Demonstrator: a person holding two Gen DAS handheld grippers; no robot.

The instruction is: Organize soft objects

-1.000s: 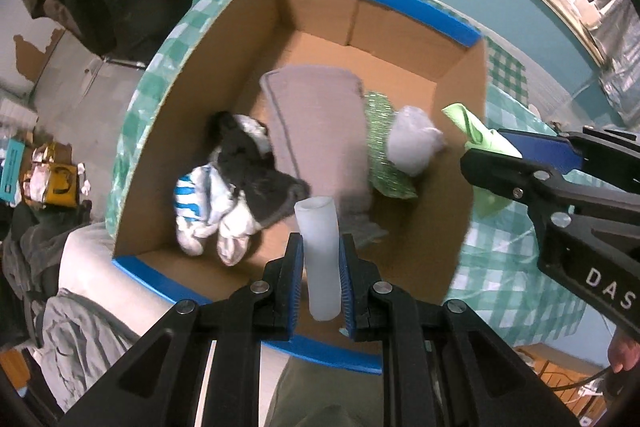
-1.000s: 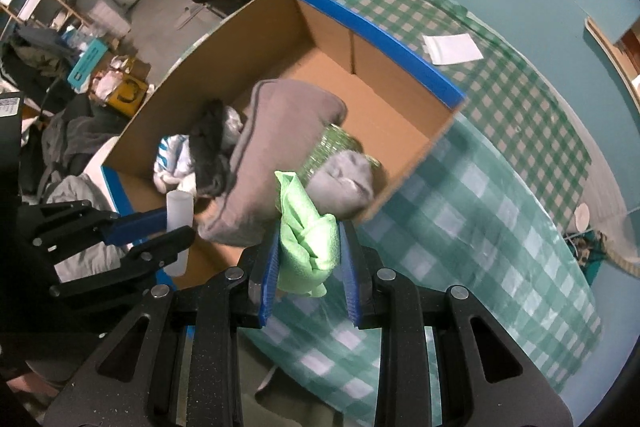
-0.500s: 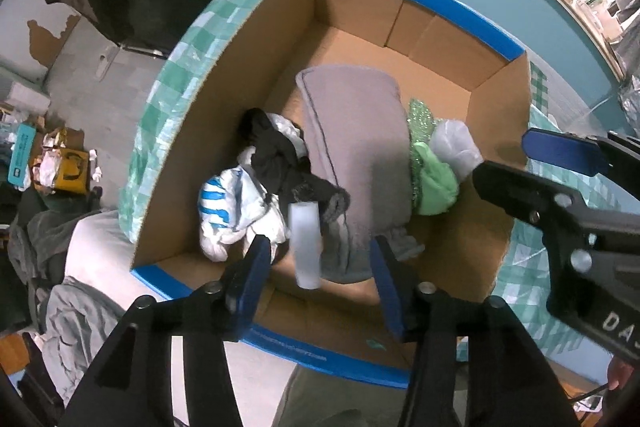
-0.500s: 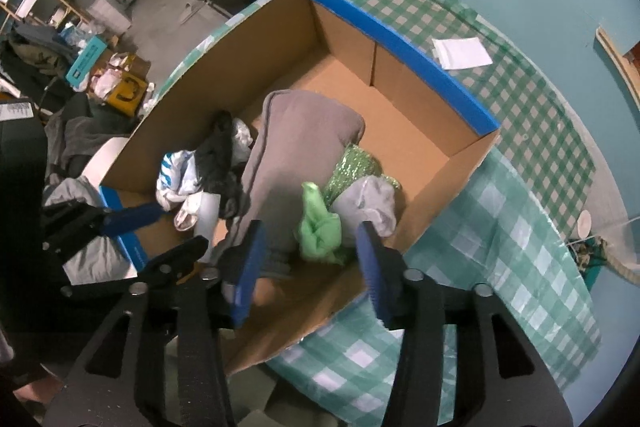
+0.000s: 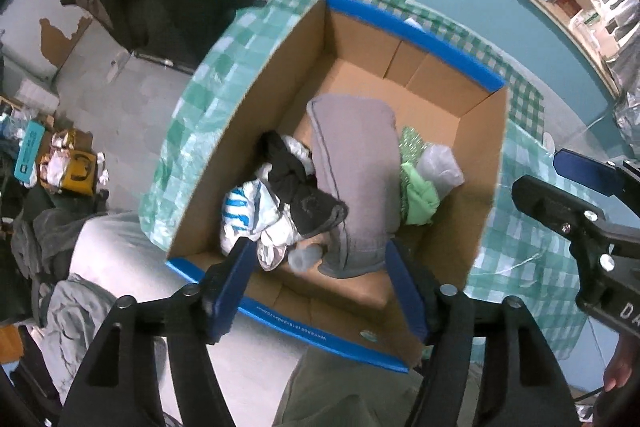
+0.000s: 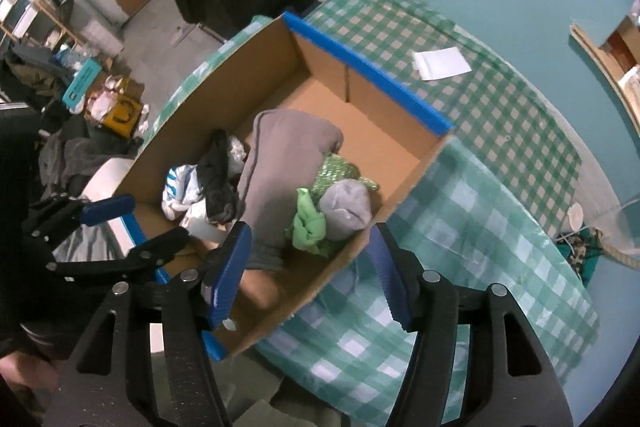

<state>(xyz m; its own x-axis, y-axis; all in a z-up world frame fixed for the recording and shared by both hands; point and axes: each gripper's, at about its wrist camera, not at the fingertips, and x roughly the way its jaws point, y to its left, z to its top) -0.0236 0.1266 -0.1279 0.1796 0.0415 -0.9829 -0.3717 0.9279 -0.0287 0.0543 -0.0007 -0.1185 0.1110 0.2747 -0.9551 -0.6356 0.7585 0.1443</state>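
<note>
A: Which step is shown?
B: Release over the cardboard box (image 5: 486, 163); the left gripper (image 5: 320, 281) and the right gripper (image 6: 310, 263) have just been opening their jaws, which stand apart with nothing between them; the pale roll (image 5: 306, 255) lies at the near end of the box floor; the green cloth (image 6: 308, 223) rests beside the grey pillow (image 6: 284, 163).
A: And the next move?
B: Probably a withdrawal from the box; then a search of the checked bench (image 6: 500, 211) for further soft items; only a white paper (image 6: 440, 63) shows there.
</note>
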